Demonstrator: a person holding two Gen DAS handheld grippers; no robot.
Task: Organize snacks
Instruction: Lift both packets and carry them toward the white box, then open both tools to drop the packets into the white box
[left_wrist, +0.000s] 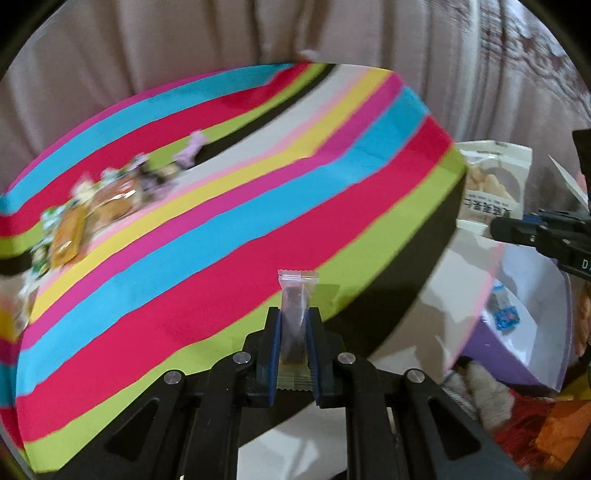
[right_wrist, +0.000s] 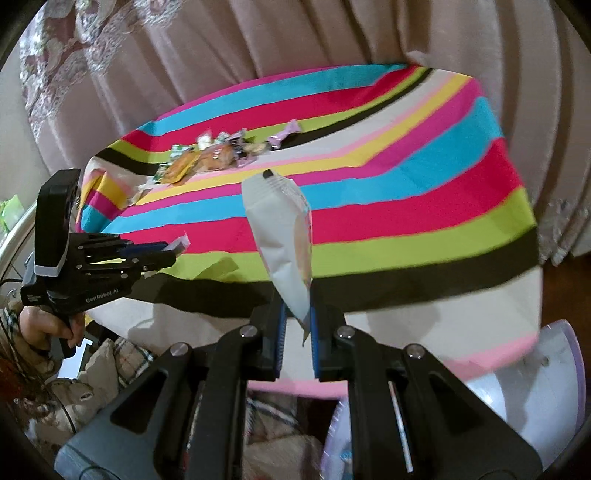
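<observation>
My left gripper (left_wrist: 294, 314) is shut on a small clear-wrapped dark snack bar (left_wrist: 294, 306), held upright over the near edge of the striped table. It also shows at the left of the right wrist view (right_wrist: 171, 249), held by a hand. My right gripper (right_wrist: 298, 314) is shut on the lower corner of a white snack pouch (right_wrist: 282, 236); the pouch (left_wrist: 495, 181) and gripper also show at the right of the left wrist view. A pile of mixed wrapped snacks (right_wrist: 214, 157) lies on the far side of the table, seen blurred in the left wrist view (left_wrist: 107, 203).
The round table has a bright striped cloth (right_wrist: 406, 177). A purple and white bin (left_wrist: 524, 332) stands below the table's right edge, with a blue-wrapped item inside; its rim shows in the right wrist view (right_wrist: 554, 369). Pinkish curtains (right_wrist: 295, 37) hang behind. Cluttered cloth lies on the floor.
</observation>
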